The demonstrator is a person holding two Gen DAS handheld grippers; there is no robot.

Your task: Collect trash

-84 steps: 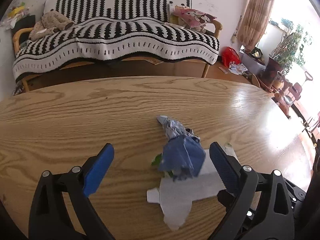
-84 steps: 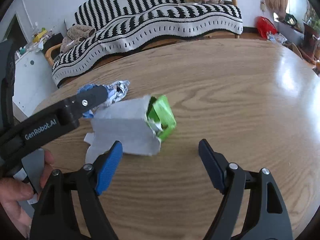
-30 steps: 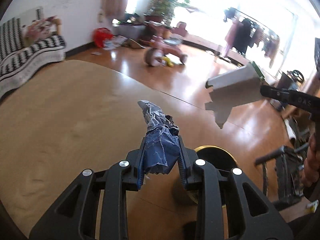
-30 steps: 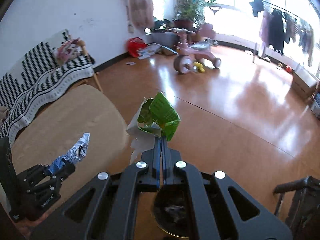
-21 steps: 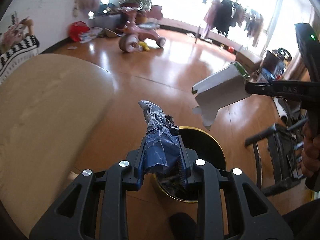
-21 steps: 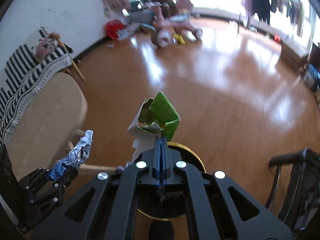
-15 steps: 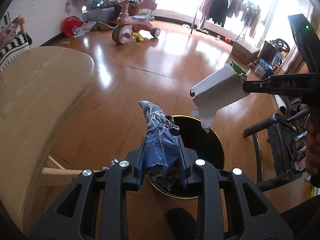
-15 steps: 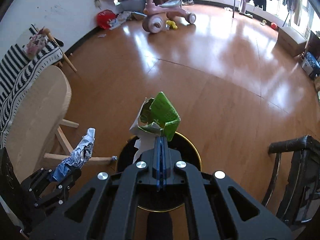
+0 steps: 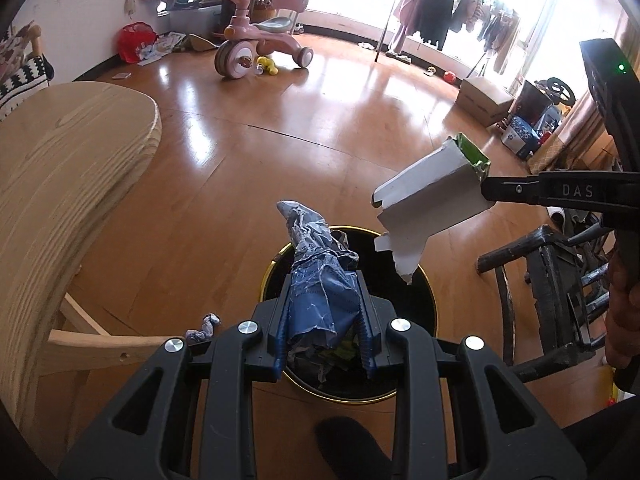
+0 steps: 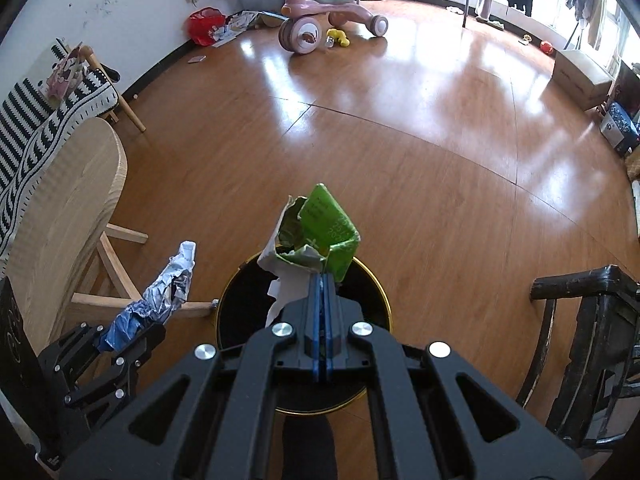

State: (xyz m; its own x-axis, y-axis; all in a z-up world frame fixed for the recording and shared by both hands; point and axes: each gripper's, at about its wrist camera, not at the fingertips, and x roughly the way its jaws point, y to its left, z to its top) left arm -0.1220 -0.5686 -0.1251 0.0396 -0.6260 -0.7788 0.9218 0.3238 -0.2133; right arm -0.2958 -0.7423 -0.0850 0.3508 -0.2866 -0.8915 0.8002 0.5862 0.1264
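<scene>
Over glossy orange-brown plank flooring [image 10: 420, 128], the left gripper [image 9: 325, 312] clamps crumpled blue-silver foil wrapper [image 9: 320, 280] and the right gripper [image 10: 323, 300] pinches a torn green-and-white carton [image 10: 320, 236], both above the round black gold-rimmed bin [image 10: 372, 284]; a pale oak round table [image 9: 60, 160] sits at nine o'clock, a pink tricycle [image 10: 320, 12] at twelve.

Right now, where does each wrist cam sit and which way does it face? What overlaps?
Left wrist: on the left gripper, angled down at the black bin; its jaws clamp the blue foil wrapper, and a hand shows at right.
Right wrist: on the right gripper, angled down over the bin; its jaws pinch the green carton.
Shared: bin, both trash items, pink tricycle, wooden table.
</scene>
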